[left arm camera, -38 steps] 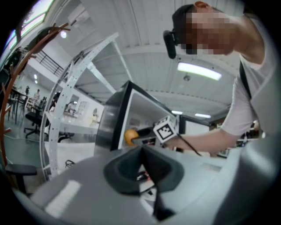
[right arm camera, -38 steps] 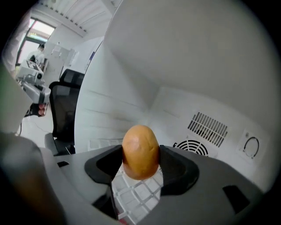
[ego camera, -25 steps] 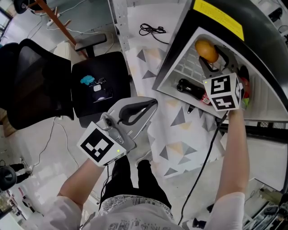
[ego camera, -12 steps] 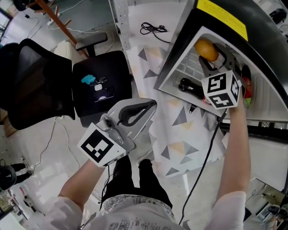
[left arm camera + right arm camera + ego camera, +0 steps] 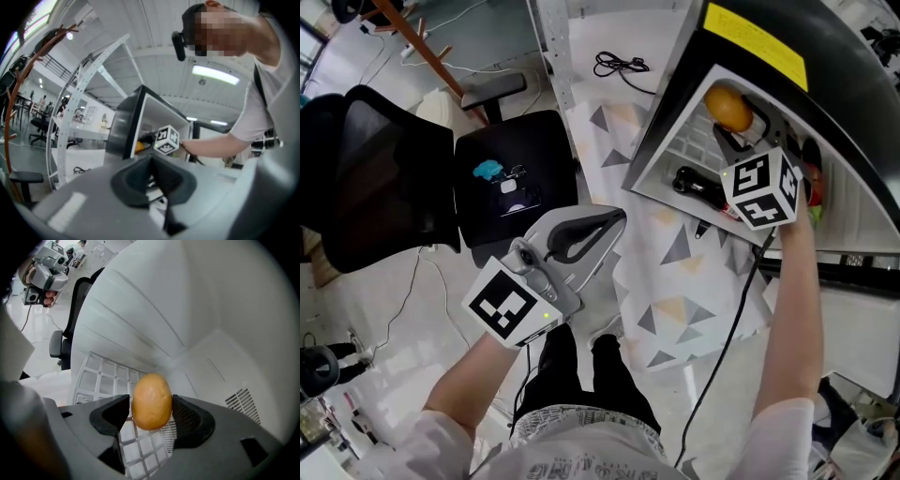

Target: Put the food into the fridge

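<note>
A yellow-brown potato [image 5: 152, 401] sits between the pads of my right gripper [image 5: 150, 405], which is shut on it just above the white wire shelf [image 5: 101, 376] inside the fridge [image 5: 164, 301]. From the head view the potato [image 5: 729, 110] is at the back of the open black fridge [image 5: 825, 42], with the right gripper [image 5: 741, 129] reaching in. A dark bottle [image 5: 698, 183] lies lower in the fridge. My left gripper [image 5: 615, 218] hangs outside, shut and empty; its pads [image 5: 140, 176] meet at the tips.
A black office chair [image 5: 511, 173] with a small blue thing on its seat stands at the left. A patterned cloth [image 5: 675, 281] covers the floor before the fridge. A black cable [image 5: 619, 64] lies farther off. Something red and green [image 5: 815, 192] sits at the fridge's right.
My right gripper has shifted slightly up and left inside the fridge with the potato. The left gripper has stayed where it was.
</note>
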Available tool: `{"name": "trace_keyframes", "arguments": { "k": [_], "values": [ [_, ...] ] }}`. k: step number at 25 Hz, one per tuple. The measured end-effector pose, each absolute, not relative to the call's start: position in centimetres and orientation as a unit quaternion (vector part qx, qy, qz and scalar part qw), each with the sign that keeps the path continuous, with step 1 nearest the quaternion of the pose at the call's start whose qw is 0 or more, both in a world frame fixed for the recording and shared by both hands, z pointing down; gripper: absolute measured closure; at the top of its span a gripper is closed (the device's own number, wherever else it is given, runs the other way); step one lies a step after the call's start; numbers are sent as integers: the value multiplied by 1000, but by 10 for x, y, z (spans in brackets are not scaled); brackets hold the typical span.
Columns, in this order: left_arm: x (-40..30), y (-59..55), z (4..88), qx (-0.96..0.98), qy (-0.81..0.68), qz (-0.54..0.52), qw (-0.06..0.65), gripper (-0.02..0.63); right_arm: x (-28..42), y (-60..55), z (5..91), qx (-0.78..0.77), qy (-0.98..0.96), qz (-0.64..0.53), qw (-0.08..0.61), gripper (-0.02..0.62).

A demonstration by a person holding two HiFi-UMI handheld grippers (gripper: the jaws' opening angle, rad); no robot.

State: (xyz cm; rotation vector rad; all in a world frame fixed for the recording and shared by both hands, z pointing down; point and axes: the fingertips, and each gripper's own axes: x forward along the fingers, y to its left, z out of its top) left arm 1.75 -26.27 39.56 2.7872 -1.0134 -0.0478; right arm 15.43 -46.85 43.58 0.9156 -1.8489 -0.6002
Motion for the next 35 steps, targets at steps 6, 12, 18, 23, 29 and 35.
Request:
{"name": "trace_keyframes", "arguments": {
  "k": [6,12,18,23,29,35],
  "values": [
    [16,-264,392,937,-339,-17,84,600,153,-468,436,375,-751,-257,479,328],
    [17,-263,391,938,-337,-16,82,600,154,-466,435,378,-749,-263,477,328],
    [18,-263,386,939,-334,-15,80,600,154,-460,430,379,-757,-256,466,328],
    [21,-262,378,941,-331,-14,74,600,153,-444,414,387,-768,-255,442,327],
    [26,-258,364,943,-327,-9,64,600,151,-409,385,404,-795,-235,388,328],
    [29,-249,350,944,-326,-1,51,600,149,-369,356,430,-815,-214,323,391]
  ]
}}
